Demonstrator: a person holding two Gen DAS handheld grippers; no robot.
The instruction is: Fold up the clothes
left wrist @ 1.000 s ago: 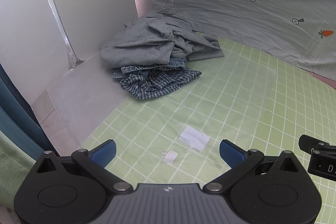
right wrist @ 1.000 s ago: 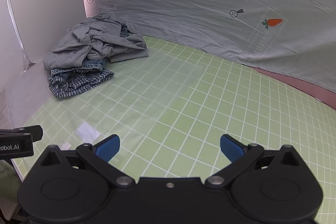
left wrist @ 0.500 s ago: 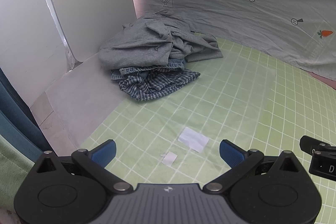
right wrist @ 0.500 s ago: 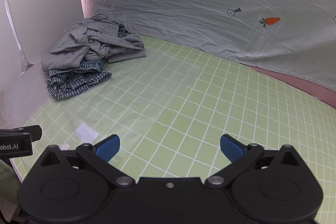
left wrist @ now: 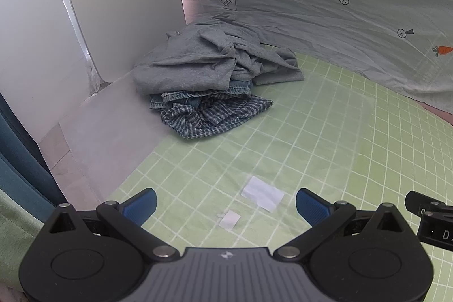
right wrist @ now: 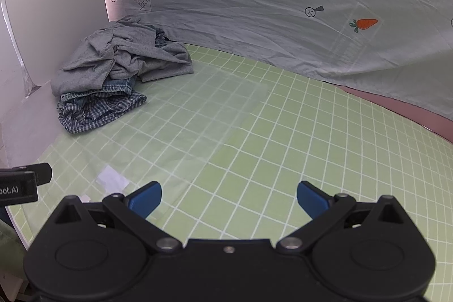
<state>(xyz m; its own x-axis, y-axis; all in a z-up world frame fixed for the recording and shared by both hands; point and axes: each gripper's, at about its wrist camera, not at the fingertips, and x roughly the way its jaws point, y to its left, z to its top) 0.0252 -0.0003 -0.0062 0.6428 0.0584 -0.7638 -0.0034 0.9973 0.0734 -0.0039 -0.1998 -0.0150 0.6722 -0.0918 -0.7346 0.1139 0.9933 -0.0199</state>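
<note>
Behind the green grid mat [right wrist: 283,149] hung a sheet [right wrist: 283,19] printed "LOOK HERE". Clothes pile [left wrist: 209,81] sat upper left. Left gripper [left wrist: 226,203] and right gripper [right wrist: 228,196] were spread wide, empty.

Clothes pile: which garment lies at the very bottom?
The blue-and-white checked garment is lowest, its edge spread onto the green grid mat. The denim piece lies over it, and the grey garment tops the pile.
</note>
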